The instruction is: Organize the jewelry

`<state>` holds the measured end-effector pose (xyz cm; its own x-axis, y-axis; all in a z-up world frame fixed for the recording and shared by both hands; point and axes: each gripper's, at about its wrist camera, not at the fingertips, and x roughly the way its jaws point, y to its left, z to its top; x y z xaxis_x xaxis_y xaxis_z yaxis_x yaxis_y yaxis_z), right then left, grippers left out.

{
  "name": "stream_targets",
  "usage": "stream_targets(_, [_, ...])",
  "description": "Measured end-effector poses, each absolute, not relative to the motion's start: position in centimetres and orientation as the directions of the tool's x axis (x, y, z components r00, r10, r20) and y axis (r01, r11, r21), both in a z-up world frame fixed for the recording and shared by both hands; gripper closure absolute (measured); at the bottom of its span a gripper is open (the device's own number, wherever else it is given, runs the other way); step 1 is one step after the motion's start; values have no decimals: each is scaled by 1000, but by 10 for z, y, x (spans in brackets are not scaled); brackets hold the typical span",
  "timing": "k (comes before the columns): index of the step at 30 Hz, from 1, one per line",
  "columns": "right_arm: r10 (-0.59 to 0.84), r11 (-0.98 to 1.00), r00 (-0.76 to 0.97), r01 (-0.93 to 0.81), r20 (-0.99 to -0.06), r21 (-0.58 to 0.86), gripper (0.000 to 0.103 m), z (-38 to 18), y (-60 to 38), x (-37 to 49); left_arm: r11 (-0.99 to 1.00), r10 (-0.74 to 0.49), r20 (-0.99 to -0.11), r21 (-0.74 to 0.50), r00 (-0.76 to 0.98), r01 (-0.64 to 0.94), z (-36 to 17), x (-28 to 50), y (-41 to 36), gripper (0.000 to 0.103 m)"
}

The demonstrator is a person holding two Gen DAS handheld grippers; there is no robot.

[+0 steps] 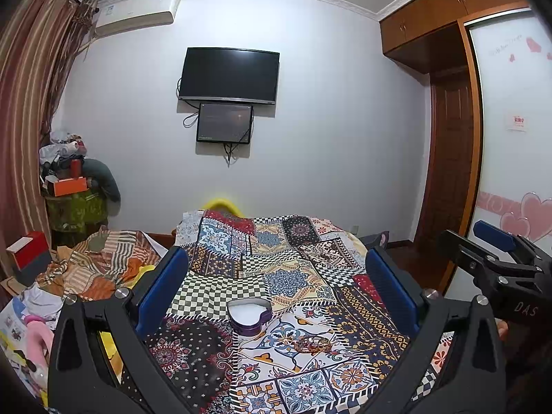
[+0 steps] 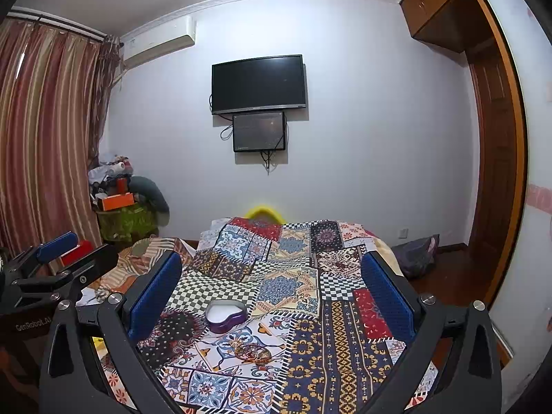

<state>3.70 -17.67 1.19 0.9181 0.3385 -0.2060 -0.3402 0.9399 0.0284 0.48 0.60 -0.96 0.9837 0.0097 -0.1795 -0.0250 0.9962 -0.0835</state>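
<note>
A purple heart-shaped tin (image 1: 249, 314) with a white lining lies open on the patchwork cloth (image 1: 358, 314). Just in front of it and to the right rests a small amber-coloured piece of jewelry (image 1: 310, 343). My left gripper (image 1: 276, 253) hangs open above the cloth, and the tin and jewelry show between its blue-padded fingers. In the right wrist view the tin (image 2: 226, 314) and the jewelry (image 2: 252, 350) lie left of centre, below my open right gripper (image 2: 272, 258). Each gripper shows at the edge of the other's view: the right gripper (image 1: 479, 245) and the left gripper (image 2: 77, 252). Neither holds anything.
A crumpled striped cloth (image 1: 100, 265) and a red box (image 1: 29, 253) lie to the left of the patchwork cloth. A cluttered stand (image 1: 74, 186) sits in the far left corner by the curtain. A wooden wardrobe and door (image 1: 448, 172) stand at the right.
</note>
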Motion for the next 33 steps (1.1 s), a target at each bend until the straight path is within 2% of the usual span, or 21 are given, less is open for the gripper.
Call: stream_targets(33, [343,938,915,-344,-213,32,0,11,-176,36,996,5,-189,-82,982,-20,-7,7,5,0])
